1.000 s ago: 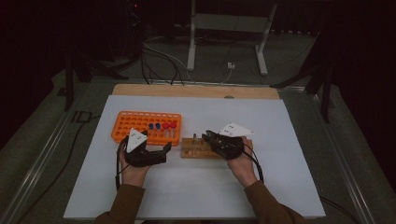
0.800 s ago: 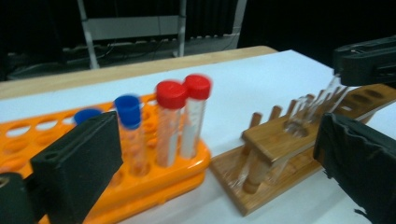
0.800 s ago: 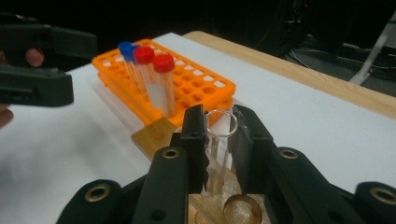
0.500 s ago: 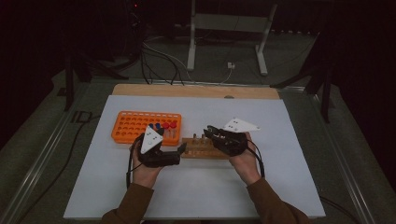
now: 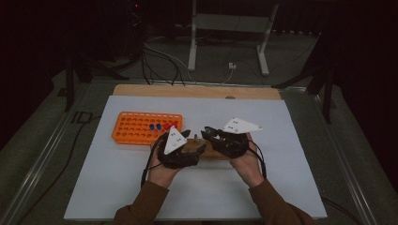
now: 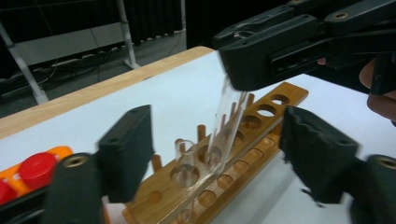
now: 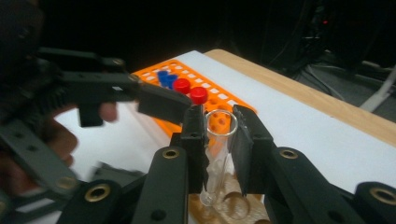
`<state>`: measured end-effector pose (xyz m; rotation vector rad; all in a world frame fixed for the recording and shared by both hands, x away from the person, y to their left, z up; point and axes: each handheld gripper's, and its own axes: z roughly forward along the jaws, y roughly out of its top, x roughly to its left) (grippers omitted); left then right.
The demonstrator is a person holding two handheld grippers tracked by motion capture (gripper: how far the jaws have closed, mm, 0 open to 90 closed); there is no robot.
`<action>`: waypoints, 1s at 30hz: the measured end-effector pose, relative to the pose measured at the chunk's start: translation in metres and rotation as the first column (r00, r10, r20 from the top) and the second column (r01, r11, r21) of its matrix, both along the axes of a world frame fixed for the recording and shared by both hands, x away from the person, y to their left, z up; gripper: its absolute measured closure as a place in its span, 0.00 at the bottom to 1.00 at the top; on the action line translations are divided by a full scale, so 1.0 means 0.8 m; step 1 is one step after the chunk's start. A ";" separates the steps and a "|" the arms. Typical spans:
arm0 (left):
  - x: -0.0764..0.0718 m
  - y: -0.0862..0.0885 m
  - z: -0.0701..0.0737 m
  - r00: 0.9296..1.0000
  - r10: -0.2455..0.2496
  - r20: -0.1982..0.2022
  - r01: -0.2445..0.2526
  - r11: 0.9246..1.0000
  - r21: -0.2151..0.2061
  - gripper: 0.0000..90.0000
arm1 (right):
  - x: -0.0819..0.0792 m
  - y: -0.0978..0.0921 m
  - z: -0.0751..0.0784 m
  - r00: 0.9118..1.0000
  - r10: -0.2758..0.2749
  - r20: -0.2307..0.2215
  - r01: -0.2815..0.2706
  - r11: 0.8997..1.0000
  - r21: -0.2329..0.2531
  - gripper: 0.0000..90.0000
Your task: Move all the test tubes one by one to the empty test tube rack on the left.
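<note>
A wooden tube rack (image 6: 261,112) lies on the white mat between both hands. My right gripper (image 7: 219,135) is shut on a clear glass tube (image 7: 217,161). In the left gripper view the right gripper (image 6: 280,46) comes in from above, holding that tube (image 6: 229,121) tilted with its lower end at a hole in the rack. A second clear tube (image 6: 184,163) stands in the rack beside it. My left gripper (image 6: 219,149) is open, its jaws wide on either side of the rack end. From above, the left gripper (image 5: 196,146) and right gripper (image 5: 207,132) nearly meet over the wooden rack (image 5: 213,152).
An orange tube rack (image 5: 136,126) sits left of the wooden one, holding red-capped tubes (image 7: 190,91) and blue-capped tubes (image 7: 163,77). The white mat (image 5: 281,140) covers the table, with a wooden strip (image 5: 197,91) along its far edge. A metal stand (image 5: 225,28) and cables lie beyond.
My left gripper has moved right, from beside the orange rack to the wooden rack, close to the right gripper. The right gripper has stayed over the rack with the tube.
</note>
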<state>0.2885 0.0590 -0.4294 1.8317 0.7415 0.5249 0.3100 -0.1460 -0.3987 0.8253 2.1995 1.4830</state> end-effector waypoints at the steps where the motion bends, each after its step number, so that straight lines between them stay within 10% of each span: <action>1: 0.000 -0.002 0.000 1.000 -0.004 0.003 0.004 1.000 0.004 0.39 | 0.000 0.001 0.000 1.000 0.007 -0.004 -0.007 1.000 0.001 0.85; 8: 0.002 -0.006 -0.004 0.999 -0.032 -0.009 0.032 0.999 0.014 0.71 | -0.003 0.004 -0.001 0.999 0.036 -0.026 -0.036 0.999 0.016 0.85; 18: 0.001 -0.007 -0.007 0.998 -0.060 -0.019 0.061 0.998 0.006 0.85 | -0.003 0.005 -0.004 0.997 0.059 -0.048 -0.058 0.998 0.023 0.84; 30: 0.004 0.025 -0.008 0.999 0.023 -0.034 -0.024 0.999 -0.022 0.85 | 0.000 -0.023 -0.004 0.999 -0.012 -0.038 0.014 0.998 0.056 0.29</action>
